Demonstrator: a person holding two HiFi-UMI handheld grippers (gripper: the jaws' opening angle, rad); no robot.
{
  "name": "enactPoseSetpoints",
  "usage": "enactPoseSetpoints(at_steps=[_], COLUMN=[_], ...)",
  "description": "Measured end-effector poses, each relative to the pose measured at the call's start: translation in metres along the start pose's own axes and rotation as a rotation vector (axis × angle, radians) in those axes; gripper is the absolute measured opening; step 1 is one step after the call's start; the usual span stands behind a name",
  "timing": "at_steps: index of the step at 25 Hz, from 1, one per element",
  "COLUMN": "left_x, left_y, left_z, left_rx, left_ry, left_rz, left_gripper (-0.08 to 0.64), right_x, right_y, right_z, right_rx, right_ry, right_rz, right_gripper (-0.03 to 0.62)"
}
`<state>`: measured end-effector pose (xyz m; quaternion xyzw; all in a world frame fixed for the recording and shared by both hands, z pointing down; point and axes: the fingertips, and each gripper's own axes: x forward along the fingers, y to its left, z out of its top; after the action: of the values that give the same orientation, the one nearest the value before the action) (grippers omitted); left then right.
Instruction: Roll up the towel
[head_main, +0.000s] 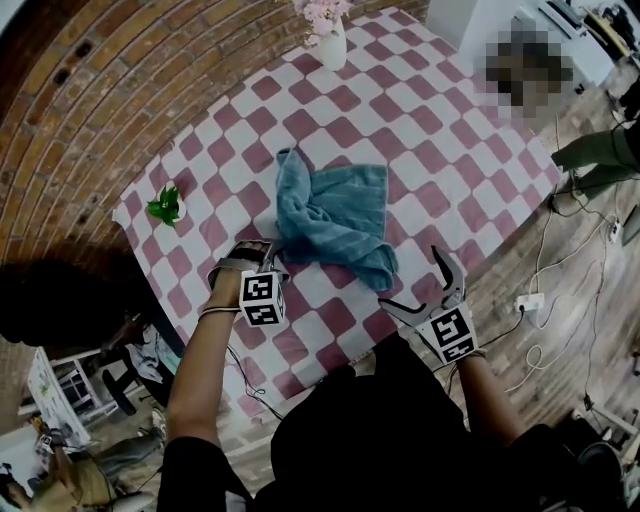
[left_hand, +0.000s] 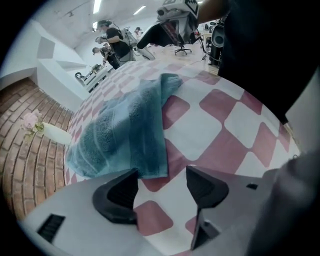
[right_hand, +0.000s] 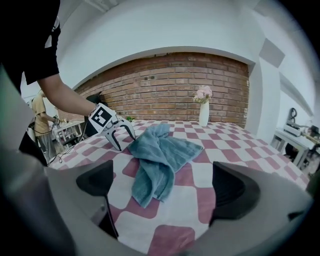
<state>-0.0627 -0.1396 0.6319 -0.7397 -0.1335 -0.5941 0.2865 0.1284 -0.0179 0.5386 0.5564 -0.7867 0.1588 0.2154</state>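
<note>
Towel (head_main: 330, 215) crumpled mid-way across the table (head_main: 420, 130), long axis far-left to near-right. Left gripper (head_main: 262, 258), jaws apart and empty, is just beside its near-left edge. Right gripper (head_main: 412, 280), spread wide and empty, faces the near-right end.

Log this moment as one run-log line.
phase: pre-grasp | towel: crumpled, unrolled, on checkered table | left gripper: open, at towel edge | right gripper: open, short of towel

The towel (head_main: 330, 220) lies mid-desk (head_main: 440, 130). The vase (head_main: 333, 45) stands at the far edge and the plant (head_main: 165, 205) near the left edge. The left tool (head_main: 258, 255) is just beside the towel's near-left corner, and the right tool (head_main: 411, 277) is near its near-right end.
</note>
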Motion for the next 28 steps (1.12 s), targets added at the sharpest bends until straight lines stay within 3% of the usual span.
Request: enactPoseSetpoints(at_steps=[4,9,11,13,16,17,20,23,28], left_x=[0.005,0.005,0.005,0.007,0.008,0.008,0.008,0.003,-0.015], left_y=[-0.001,-0.006,-0.002,0.004,0.006,0.005,0.003,0.002,0.011], left_z=[0.000,0.004,0.006,0.007,0.009,0.011,0.013,0.015,0.018], left_rx=[0.018,0.001,0.010,0.023,0.033,0.034,0.031,-0.025,-0.194], left_ry=[0.013,-0.005,-0.002,0.013,0.029,0.027,0.021,-0.006,-0.102], left_rz=[-0.102,-0.298,-0.320,-0.307,-0.286,-0.273,-0.227,-0.180,-0.085], left_gripper=[0.281,0.229,0.215,0.143,0.123,0.074,0.060,0.041,0.031], right_x=[0.011,0.020,0.022,0.022,0.023,0.024,0.030,0.037,0.042], right_y=[-0.002,-0.009,-0.014,-0.020,-0.031,-0.034,-0.036,-0.027,-0.017], right_z=[-0.013,-0.015,-0.017,-0.018,-0.018,-0.018,-0.020,-0.025,-0.032], right_rx=[0.038,0.054,0.056,0.062,0.079,0.084,0.096,0.088,0.081], right_ry=[0.019,0.019,0.019,0.019,0.014,0.011,0.019,0.047,0.079], right_rz=[0.044,0.078,0.085,0.087,0.085,0.087,0.118,0.174,0.232], right_gripper=[0.591,0.591,0.591,0.591,0.591,0.591,0.591,0.588,0.584])
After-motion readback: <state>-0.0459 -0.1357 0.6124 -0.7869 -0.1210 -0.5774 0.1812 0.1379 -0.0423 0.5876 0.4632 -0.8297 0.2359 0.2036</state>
